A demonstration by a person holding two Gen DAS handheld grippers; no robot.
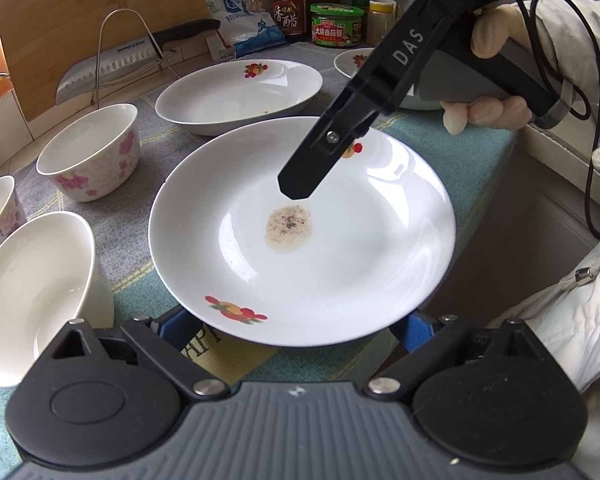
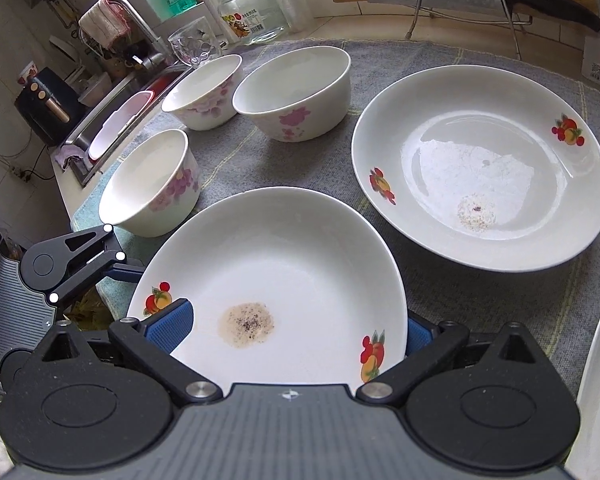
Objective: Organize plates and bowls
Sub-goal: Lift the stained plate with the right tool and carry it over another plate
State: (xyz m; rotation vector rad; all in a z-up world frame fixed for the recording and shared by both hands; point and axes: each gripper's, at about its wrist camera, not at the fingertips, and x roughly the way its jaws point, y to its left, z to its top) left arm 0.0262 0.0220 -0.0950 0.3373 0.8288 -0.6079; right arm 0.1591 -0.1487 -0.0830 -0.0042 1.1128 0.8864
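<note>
A white plate with fruit prints and a brown stain (image 1: pixel 340 248) (image 2: pixel 300 264) sits at the cloth's near edge. My left gripper (image 1: pixel 296 328) is open, its blue pads under the plate's near rim on either side. My right gripper (image 2: pixel 296 328) straddles the plate's other rim, one blue pad (image 2: pixel 172 324) over the inside and the other outside; seen from the left wrist view its finger (image 1: pixel 300 184) hovers above the stain. A second stained plate (image 1: pixel 240 92) (image 2: pixel 480 168) lies beyond. Three floral bowls (image 2: pixel 292 92) (image 2: pixel 204 92) (image 2: pixel 152 184) stand nearby.
A third plate's rim (image 1: pixel 352 60) (image 2: pixel 596 380) shows at the edge. A knife on a wire rack (image 1: pixel 112 68) leans on a cutting board at the back, with bottles and jars (image 1: pixel 336 26). The sink (image 2: pixel 112 120) lies past the bowls. A glass (image 2: pixel 192 44) stands by it.
</note>
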